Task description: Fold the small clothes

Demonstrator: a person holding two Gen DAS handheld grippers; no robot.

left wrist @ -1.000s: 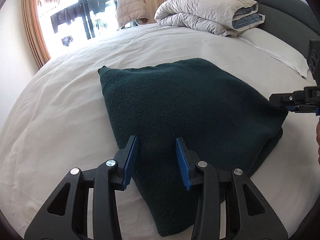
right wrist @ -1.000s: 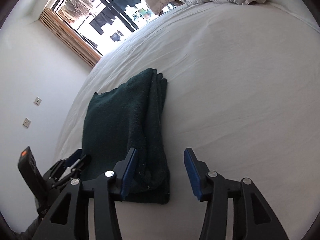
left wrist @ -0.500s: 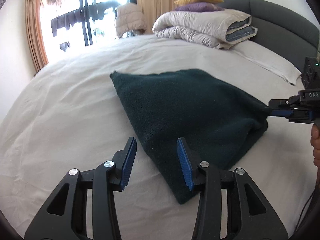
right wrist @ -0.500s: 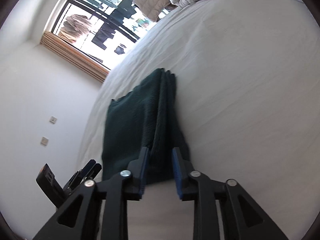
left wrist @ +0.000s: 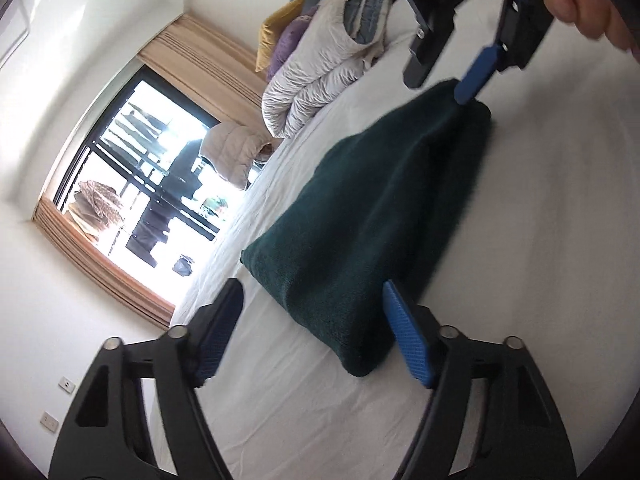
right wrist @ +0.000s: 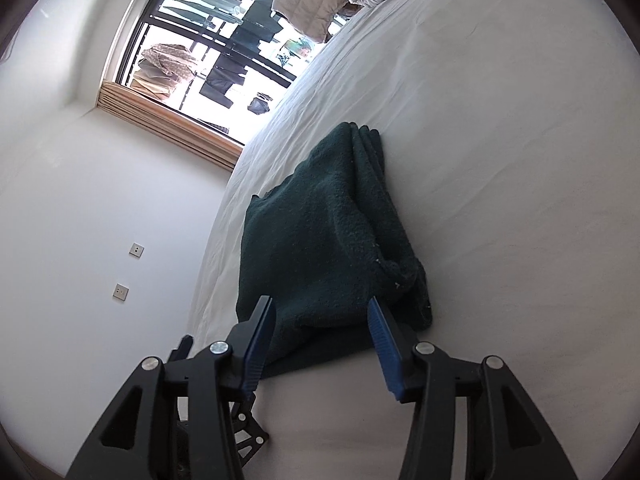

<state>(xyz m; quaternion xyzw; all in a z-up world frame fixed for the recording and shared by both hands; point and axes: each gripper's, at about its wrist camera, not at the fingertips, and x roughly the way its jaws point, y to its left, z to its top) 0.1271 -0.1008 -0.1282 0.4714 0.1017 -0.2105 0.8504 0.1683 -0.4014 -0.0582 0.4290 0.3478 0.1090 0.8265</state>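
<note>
A dark green knitted garment (left wrist: 372, 216), folded into a thick long shape, lies on the white bed sheet (left wrist: 552, 240). My left gripper (left wrist: 312, 332) is rolled to one side at the garment's near corner. Its jaws are opening, the corner lies between them, and the pads do not press on it. At the garment's far corner is my right gripper (left wrist: 448, 76), with a hand (left wrist: 580, 0) holding it. In the right wrist view that gripper (right wrist: 320, 340) stands open astride the layered end of the garment (right wrist: 320, 240).
A folded grey duvet (left wrist: 320, 72) with a yellow pillow (left wrist: 276, 36) and a purple one lies at the head of the bed. A beige padded jacket (left wrist: 236, 152) sits near the window (left wrist: 160, 184). The white wall (right wrist: 100, 220) runs along the bed's far side.
The left gripper has rolled, swung round to the garment's near corner and widened its jaws. The right gripper, narrow on the garment's edge half a second ago, now stands wider.
</note>
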